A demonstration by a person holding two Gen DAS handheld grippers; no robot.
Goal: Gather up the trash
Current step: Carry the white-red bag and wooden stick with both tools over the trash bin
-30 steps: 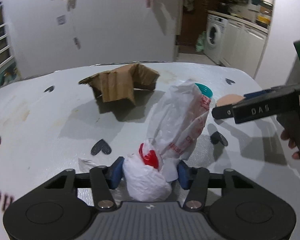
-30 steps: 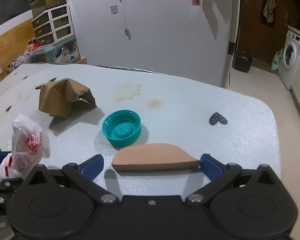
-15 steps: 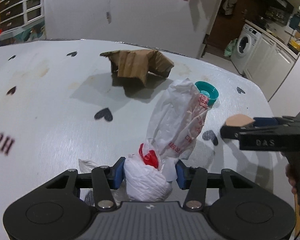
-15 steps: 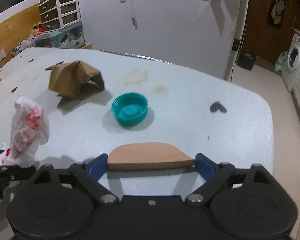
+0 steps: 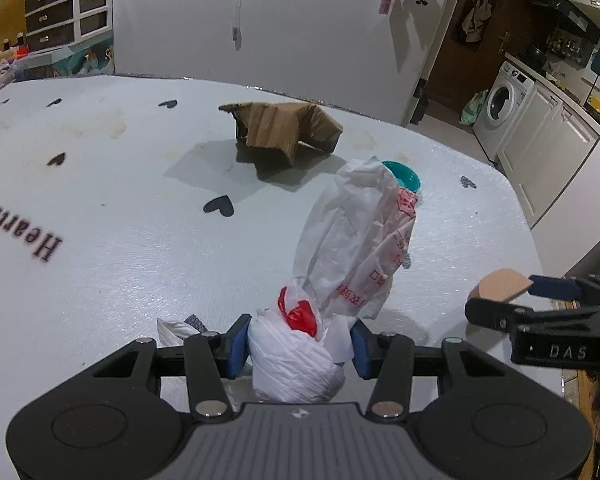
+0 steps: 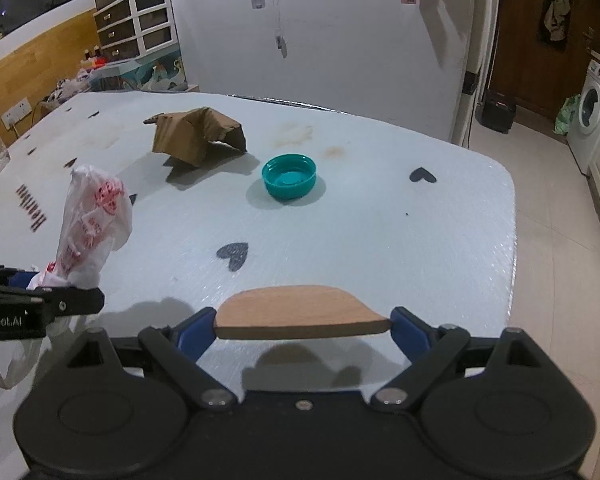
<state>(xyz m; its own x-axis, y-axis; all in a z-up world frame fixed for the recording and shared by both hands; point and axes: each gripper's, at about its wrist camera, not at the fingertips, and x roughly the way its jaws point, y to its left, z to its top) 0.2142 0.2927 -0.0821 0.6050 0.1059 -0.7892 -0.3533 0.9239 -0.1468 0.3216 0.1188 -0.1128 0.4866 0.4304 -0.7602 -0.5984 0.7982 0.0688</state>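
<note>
left tongs (image 5: 296, 346) clamp white plastic bag (image 5: 320, 320) near edge of tabletop (image 5: 120, 248) | right tongs (image 6: 302, 322) pinch brown flat scrap (image 6: 300, 312) by its ends — risk: thin scrap pivots out, slick bag slips | teal cap (image 6: 289, 176), torn cardboard (image 6: 198, 136) uncollected, far

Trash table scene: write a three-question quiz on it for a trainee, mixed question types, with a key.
1. True or false: the right gripper is shut on the wooden piece.
2. What does the left gripper hold: A plastic bag, B teal lid, C cardboard?
3. Fill in: the teal lid lies with its open side facing ____.

Key: 1 true; 2 A; 3 up.
</note>
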